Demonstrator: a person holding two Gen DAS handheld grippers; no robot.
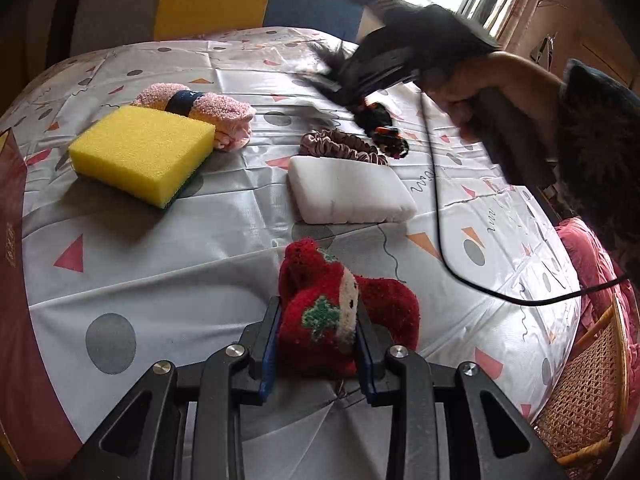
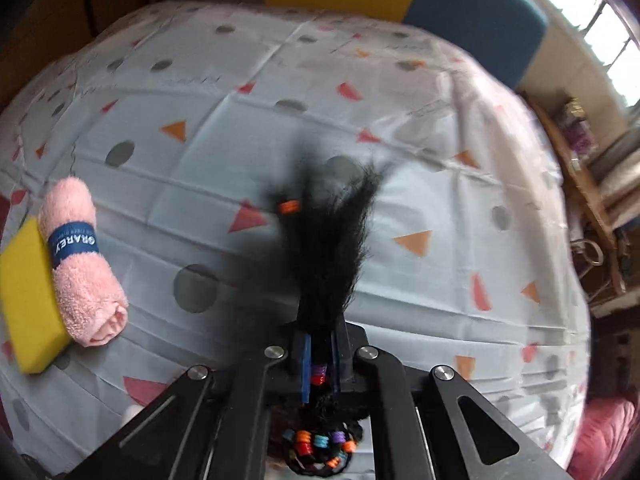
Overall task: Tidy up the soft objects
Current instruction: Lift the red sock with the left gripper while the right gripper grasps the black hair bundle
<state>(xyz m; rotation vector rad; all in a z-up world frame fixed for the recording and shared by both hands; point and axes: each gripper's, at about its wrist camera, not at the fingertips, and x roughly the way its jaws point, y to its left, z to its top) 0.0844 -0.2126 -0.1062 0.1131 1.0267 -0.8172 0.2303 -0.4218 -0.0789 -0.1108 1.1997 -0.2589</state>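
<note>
A: Left claw (image 1: pixel 318 330), low centre of the left wrist view?

B: Clenched on the red knitted sock (image 1: pixel 340 312), squeezed between both blue pads, one end flopping to the right onto the worktop (image 1: pixel 160 272).

A: Right claw (image 2: pixel 320 350)?

B: Clamped on a black braided hairpiece (image 2: pixel 328 240), bottom centre of the right wrist view. Loose black strands fanning upward beyond the fingertips, blurred; coiled braid with coloured bands bunched below, behind the pads. Same claw seen at upper right of the left wrist view, raised above the worktop, hair trailing from it.

A: Other soft things?

B: Yellow sponge (image 1: pixel 144 152) at left of the left wrist view, touching a rolled pink towel (image 1: pixel 208 112) with a navy band just behind it. White sponge block (image 1: pixel 348 190) at centre, just beyond the sock. Brown satin scrunchie (image 1: pixel 344 146) touching the block's far edge, with another dark braided coil (image 1: pixel 386 136) beside it on the right.

A: Surroundings?

B: Black cable (image 1: pixel 444 240) arcing down the right side; wicker chair (image 1: pixel 580 392) at lower right.
</note>
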